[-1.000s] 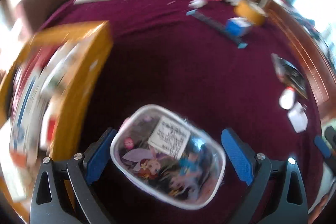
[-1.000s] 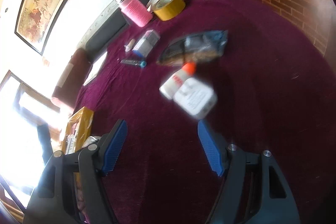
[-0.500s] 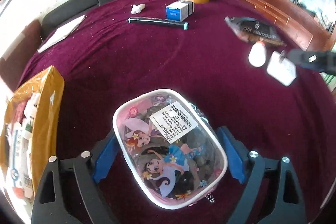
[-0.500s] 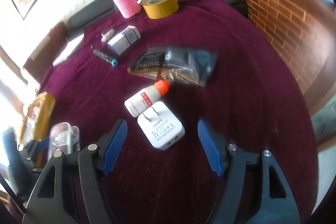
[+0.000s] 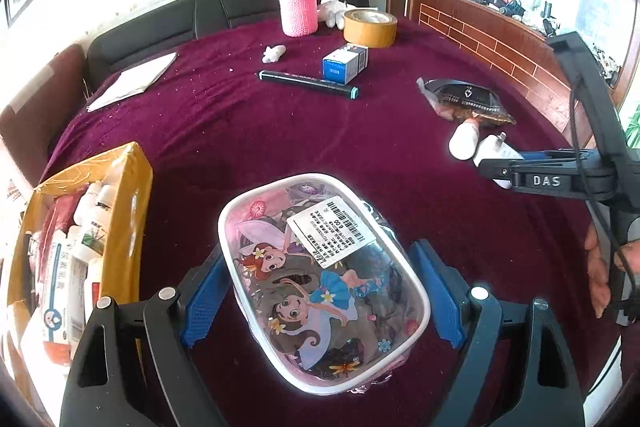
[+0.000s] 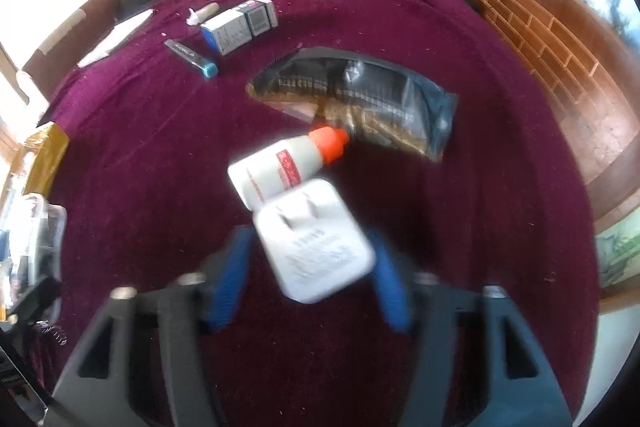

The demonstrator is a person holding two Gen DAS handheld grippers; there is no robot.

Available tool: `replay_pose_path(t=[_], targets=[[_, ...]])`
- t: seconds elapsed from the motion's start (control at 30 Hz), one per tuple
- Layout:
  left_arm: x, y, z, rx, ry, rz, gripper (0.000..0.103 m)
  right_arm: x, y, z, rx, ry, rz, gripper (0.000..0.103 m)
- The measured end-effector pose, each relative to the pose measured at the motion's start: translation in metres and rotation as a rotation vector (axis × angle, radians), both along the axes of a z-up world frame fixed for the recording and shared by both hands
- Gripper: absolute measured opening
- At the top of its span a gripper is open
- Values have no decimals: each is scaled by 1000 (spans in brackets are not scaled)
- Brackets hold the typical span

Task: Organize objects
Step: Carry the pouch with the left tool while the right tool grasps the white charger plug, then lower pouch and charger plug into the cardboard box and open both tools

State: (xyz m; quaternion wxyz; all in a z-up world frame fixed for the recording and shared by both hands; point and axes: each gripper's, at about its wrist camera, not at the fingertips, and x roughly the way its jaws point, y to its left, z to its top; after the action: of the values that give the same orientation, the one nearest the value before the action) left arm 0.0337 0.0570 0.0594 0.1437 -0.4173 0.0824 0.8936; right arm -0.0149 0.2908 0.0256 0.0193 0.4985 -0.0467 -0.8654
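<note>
My left gripper (image 5: 320, 291) is shut on a clear pouch (image 5: 320, 267) printed with cartoon fairies, a blue pad against each side. A yellow box (image 5: 132, 195) full of tubes and bottles stands just to its left. On the maroon cloth a white charger plug (image 6: 316, 247) lies between the blurred fingers of my right gripper (image 6: 310, 283). The jaws are closing around it, a slim gap showing on the left. A white bottle with an orange cap (image 6: 288, 163) touches the charger's far edge. In the left wrist view the right gripper's finger (image 5: 520, 167) hides part of the charger.
Further back lie a dark snack bag (image 5: 468, 99), a black pen (image 5: 308, 83), a small blue-white box (image 5: 344, 65), a tape roll (image 5: 370, 27), a pink knit-covered bottle (image 5: 298, 5) and a notebook (image 5: 132, 81). A brick ledge (image 5: 500, 39) borders the right. A person's hand (image 5: 600, 267) grips the right handle.
The left jaws narrowed onto the pouch and the hand swung away from the yellow box. The right gripper came down over the charger and its jaws drew in around it.
</note>
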Motion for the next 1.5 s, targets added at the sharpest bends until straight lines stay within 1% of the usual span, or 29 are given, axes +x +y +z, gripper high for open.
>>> replay_pose_path(t=[0.03,0.1,0.2,0.3,0.4,0.6,0.73,0.83,0.97,1.1,1.17,1.3,1.4,1.5], targets=[[3,-3,3,15,2,1,83,2,0,2,-4,-2,-2,37],[7,-10,8,40,7,7,83,7,2,5,-49,-8,-2,37],[14,-26,18,80,18,22,83,18,1,12,-64,1,-13,37],[20,-46,27,120,29,47,83,29,-3,19,-102,2,-8,37],[29,-72,37,156,43,79,83,38,-17,28,-114,10,9,37],[51,-139,59,198,94,184,83,49,-70,56,-133,55,112,37],[70,-188,76,183,138,269,83,52,-119,72,-165,70,220,37],[81,-220,79,159,155,323,83,59,-160,87,-190,92,312,38],[87,-252,66,120,140,387,83,66,-210,97,-252,83,434,38],[86,-272,41,115,87,425,83,66,-253,91,-328,12,524,38],[83,-278,29,115,57,435,83,65,-272,84,-344,-23,554,38],[70,-287,10,112,-7,445,83,63,-308,67,-341,-95,600,38],[65,-291,0,109,-27,457,83,58,-330,55,-288,-129,608,38],[64,-297,-4,111,-26,469,82,48,-348,44,-248,-162,607,38]])
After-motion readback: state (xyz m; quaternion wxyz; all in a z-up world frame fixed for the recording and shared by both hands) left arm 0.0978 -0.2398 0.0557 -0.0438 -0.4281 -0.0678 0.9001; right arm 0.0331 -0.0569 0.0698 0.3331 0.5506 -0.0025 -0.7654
